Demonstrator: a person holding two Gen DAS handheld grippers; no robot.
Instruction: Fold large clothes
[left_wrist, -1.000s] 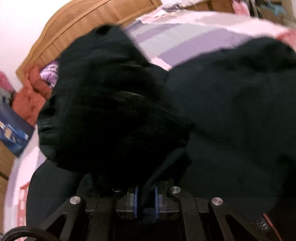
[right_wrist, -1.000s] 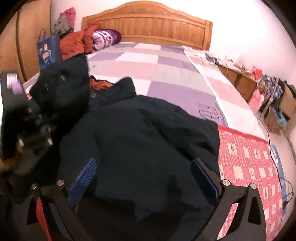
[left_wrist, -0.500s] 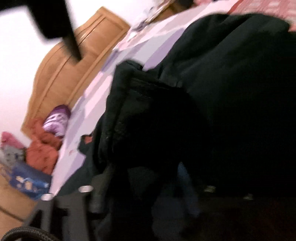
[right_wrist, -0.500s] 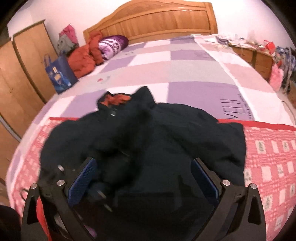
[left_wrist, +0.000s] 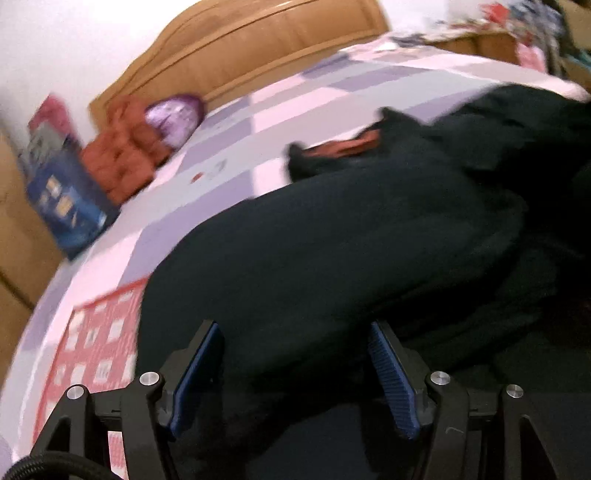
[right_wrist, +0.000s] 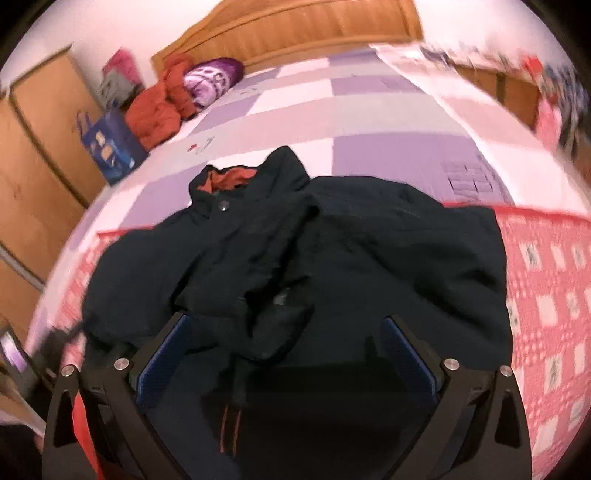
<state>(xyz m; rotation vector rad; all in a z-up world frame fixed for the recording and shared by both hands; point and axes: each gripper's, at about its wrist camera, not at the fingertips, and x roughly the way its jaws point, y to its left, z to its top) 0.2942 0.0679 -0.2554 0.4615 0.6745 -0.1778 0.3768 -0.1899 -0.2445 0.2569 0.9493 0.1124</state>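
Note:
A large dark navy jacket (right_wrist: 369, 258) with an orange collar lining (right_wrist: 232, 177) lies on the bed, its left sleeve folded across the front. In the left wrist view the jacket (left_wrist: 332, 251) fills the middle and right. My left gripper (left_wrist: 295, 373) is open and empty, just above the jacket's near left part. My right gripper (right_wrist: 284, 362) is open and empty over the jacket's lower front.
The bed has a purple and white checked cover (right_wrist: 369, 110) and a red patterned blanket (right_wrist: 554, 295) under the jacket. An orange-red coat (right_wrist: 159, 107), a purple pillow (right_wrist: 210, 81) and a blue bag (right_wrist: 110, 144) sit by the wooden headboard (right_wrist: 295, 29). Wooden wardrobes (right_wrist: 33, 166) stand left.
My left gripper carried the sleeve over the jacket, let it go and opened. It has pulled back to the left. The sleeve now lies across the jacket's front.

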